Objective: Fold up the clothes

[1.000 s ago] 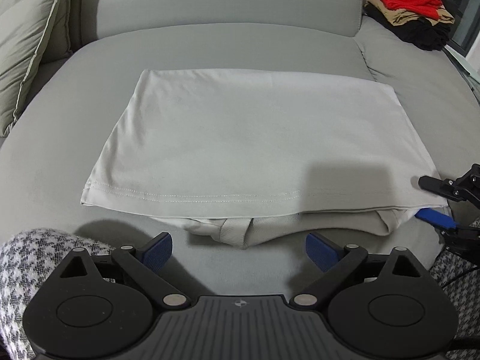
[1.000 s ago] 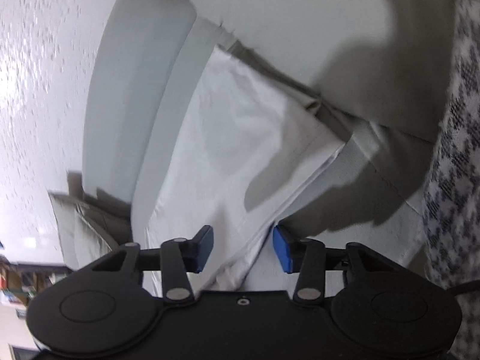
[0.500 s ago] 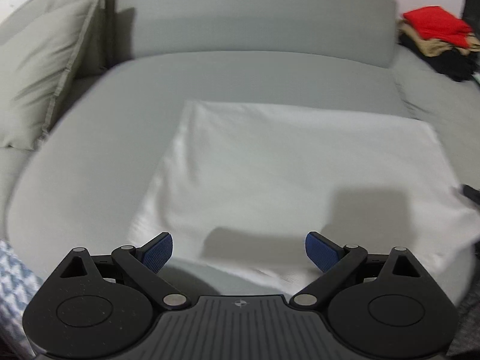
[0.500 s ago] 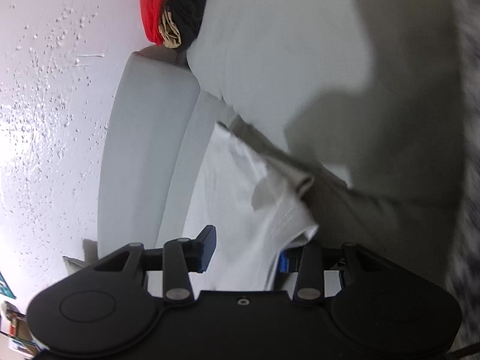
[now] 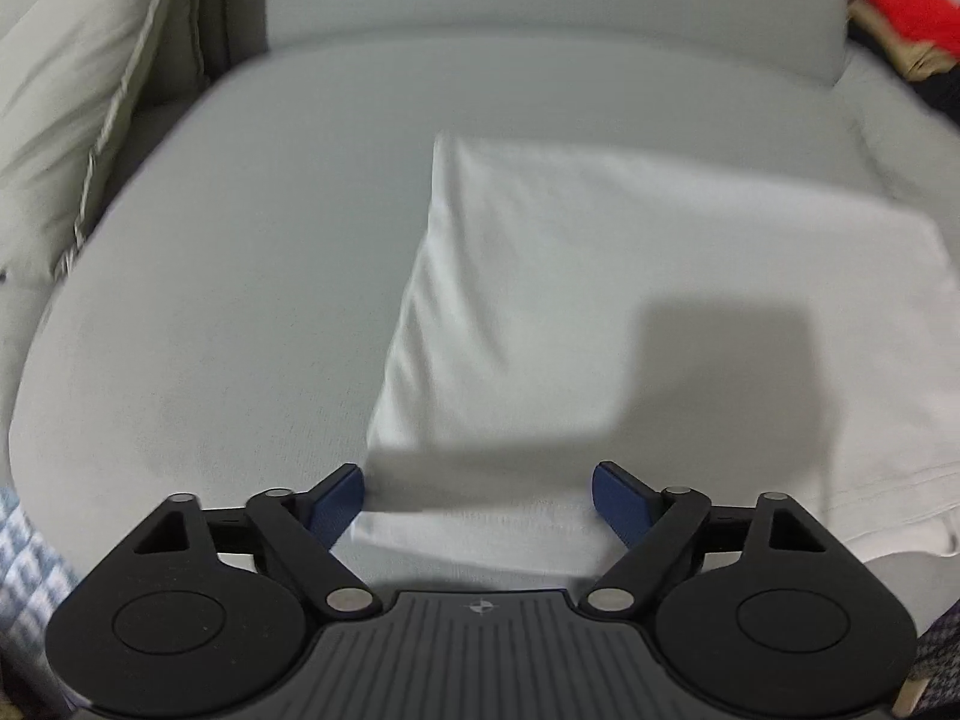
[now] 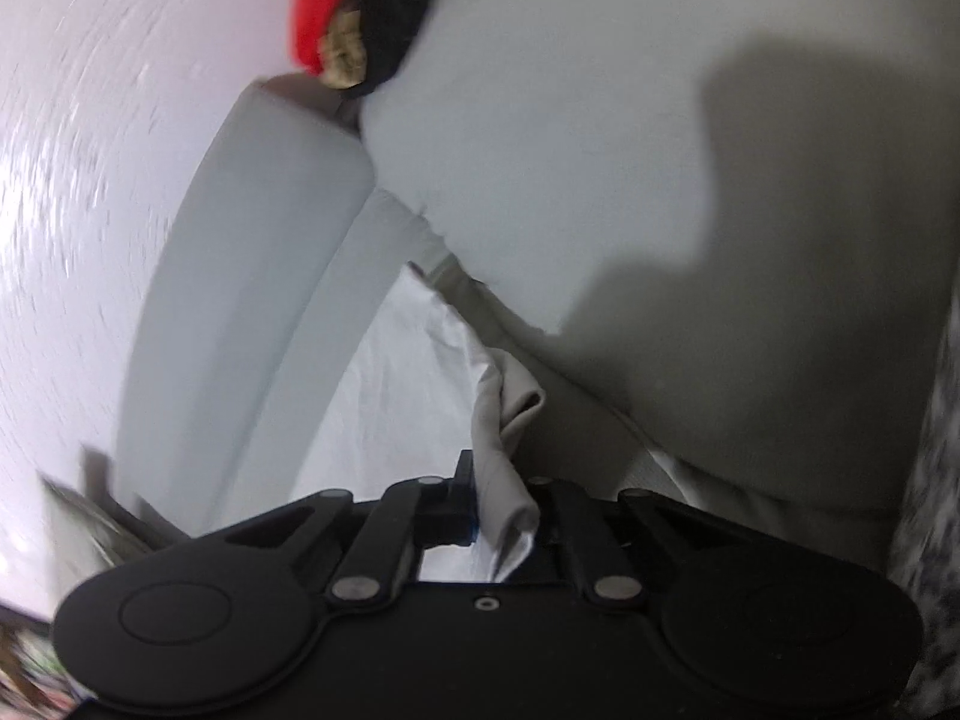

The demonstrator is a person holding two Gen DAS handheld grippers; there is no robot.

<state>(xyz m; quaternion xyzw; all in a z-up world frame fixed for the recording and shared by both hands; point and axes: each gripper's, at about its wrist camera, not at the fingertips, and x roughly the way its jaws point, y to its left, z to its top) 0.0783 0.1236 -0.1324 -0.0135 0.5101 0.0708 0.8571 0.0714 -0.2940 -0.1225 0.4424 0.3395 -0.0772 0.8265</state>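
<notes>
A folded pale grey-white shirt lies on the grey sofa seat. My left gripper is open, its blue pads on either side of the shirt's near left corner, which lies between them. In the right wrist view my right gripper is shut on a bunched edge of the shirt, which rises from the jaws and runs back to the seat. The right gripper's pads are mostly hidden by the cloth.
A stack of folded clothes, red on top, sits at the sofa's far right; it also shows in the right wrist view. A grey cushion leans at the left. Checked fabric lies at the near left edge.
My left gripper has moved forward and left to the shirt's near left corner, still open. My right gripper has closed on the shirt's right edge and lifted it.
</notes>
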